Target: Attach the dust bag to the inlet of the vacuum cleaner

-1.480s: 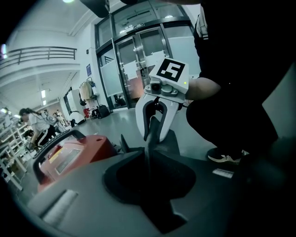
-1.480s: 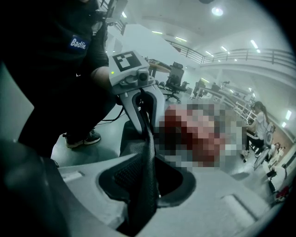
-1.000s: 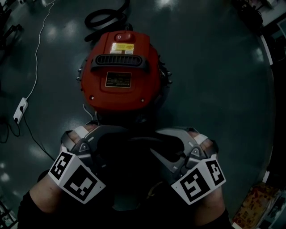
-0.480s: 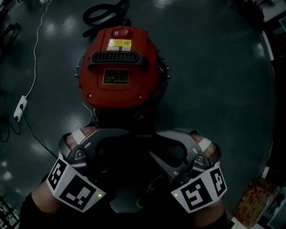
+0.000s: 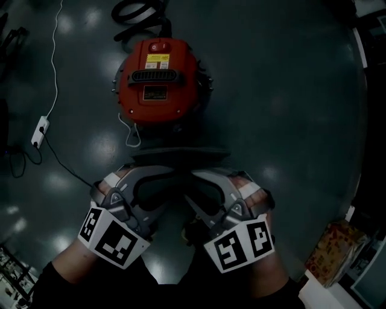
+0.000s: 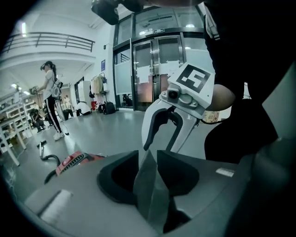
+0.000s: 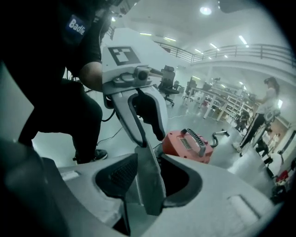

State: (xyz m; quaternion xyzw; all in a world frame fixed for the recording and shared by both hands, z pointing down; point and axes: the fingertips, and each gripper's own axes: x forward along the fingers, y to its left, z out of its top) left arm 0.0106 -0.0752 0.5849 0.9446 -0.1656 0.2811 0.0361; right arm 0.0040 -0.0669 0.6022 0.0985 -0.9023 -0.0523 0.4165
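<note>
The left gripper [image 6: 148, 153] and the right gripper [image 7: 149, 157] are facing each other low in the head view, marker cubes toward the person, and both are grasping the dust bag [image 6: 151, 194]. In the left gripper view a thin grey fold of the bag is standing upright between the jaws, and the jaw tips are closing in on it from either side. The right gripper view is showing the same. A grey fold is running up between the two dark pads and is being pinched at the tips, although these jaws have just been easing slightly wider. Each gripper view is also catching the opposite gripper just beyond the fold. From the head view a dark strip, seemingly the bag's far edge, is stretching across just ahead of the two grippers. It is lying between them and the vacuum cleaner [image 5: 160, 78]. The vacuum cleaner is sitting on the dark glossy floor [image 5: 289, 121] with its red top and black handle facing up, and the bag is looking clear of it. A black hose [image 5: 140, 13] is curling behind the machine. To the left, a white cable [image 5: 55, 54] is trailing down to a power strip [image 5: 40, 131].
</note>
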